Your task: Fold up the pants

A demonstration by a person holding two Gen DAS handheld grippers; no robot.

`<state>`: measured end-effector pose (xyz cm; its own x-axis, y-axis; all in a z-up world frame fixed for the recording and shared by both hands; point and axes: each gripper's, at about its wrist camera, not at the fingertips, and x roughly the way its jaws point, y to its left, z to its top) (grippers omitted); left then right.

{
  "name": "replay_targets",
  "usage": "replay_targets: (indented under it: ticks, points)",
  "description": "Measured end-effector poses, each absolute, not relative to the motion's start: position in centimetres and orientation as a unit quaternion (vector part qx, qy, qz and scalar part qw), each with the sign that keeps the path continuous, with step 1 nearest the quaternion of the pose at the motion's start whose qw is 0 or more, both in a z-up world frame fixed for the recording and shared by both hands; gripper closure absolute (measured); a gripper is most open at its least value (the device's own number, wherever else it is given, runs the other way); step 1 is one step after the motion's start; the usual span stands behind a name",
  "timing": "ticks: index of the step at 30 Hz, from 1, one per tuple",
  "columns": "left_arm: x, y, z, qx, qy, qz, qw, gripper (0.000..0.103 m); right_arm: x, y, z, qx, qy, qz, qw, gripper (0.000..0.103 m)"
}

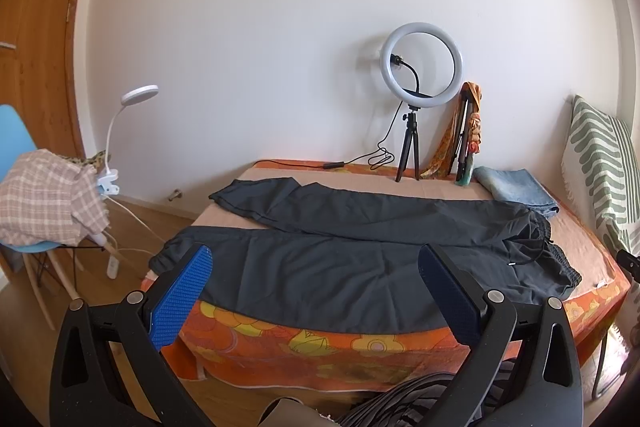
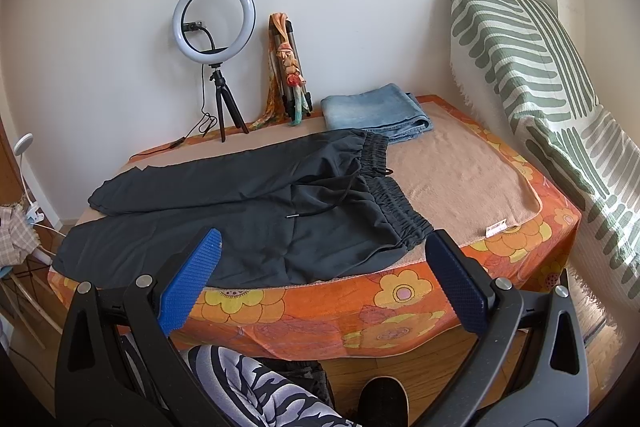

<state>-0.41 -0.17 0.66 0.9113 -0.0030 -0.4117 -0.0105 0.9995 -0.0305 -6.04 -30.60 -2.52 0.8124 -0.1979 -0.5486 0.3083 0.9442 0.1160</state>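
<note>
Dark grey pants (image 1: 360, 247) lie spread flat across a table, waistband (image 2: 396, 199) to the right, two legs running left with cuffs at the left edge. A drawstring (image 2: 320, 209) lies on the front. My left gripper (image 1: 316, 267) is open and empty, held in front of the near table edge, over the near leg. My right gripper (image 2: 322, 255) is open and empty, in front of the near edge below the waistband end. Neither touches the pants.
The table has an orange flowered cloth (image 2: 360, 311) and a beige mat (image 2: 460, 175). Folded jeans (image 2: 376, 111), a ring light (image 2: 214, 15) on a tripod and a wrapped tripod stand at the back. A striped cushion (image 2: 540, 67) is right; a chair with clothes (image 1: 44, 199) left.
</note>
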Motion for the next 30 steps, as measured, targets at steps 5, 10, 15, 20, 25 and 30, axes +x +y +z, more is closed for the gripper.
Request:
replay_targets:
  ticks: [5, 10, 15, 20, 25, 30]
  points:
    - [-0.40, -0.09, 0.67, -0.017, 0.211, 0.001, 0.977, 0.000, -5.93, -30.40, -2.49, 0.101, 0.276, -0.132, 0.947, 0.000]
    - [-0.44, -0.19, 0.61, -0.016, 0.211, 0.002, 0.977, 0.000, -5.89, -30.33, -2.40, 0.100, 0.276, -0.132, 0.947, 0.000]
    - [-0.45, -0.16, 0.61, -0.017, 0.211, 0.002, 0.977, 0.000, -5.82, -30.23, -2.45, 0.100, 0.277, -0.132, 0.947, 0.000]
    - [-0.39, -0.27, 0.63, -0.016, 0.210, 0.003, 0.978, 0.000, -5.85, -30.11, -2.57, 0.101, 0.276, -0.130, 0.947, 0.000]
    - [-0.28, -0.45, 0.77, -0.015, 0.211, 0.002, 0.977, 0.000, -5.85, -30.11, -2.66, 0.101, 0.277, -0.130, 0.947, 0.000]
    - [-0.31, -0.40, 0.73, -0.016, 0.210, 0.003, 0.978, 0.000, -5.84, -30.02, -2.60, 0.101, 0.276, -0.130, 0.947, 0.000]
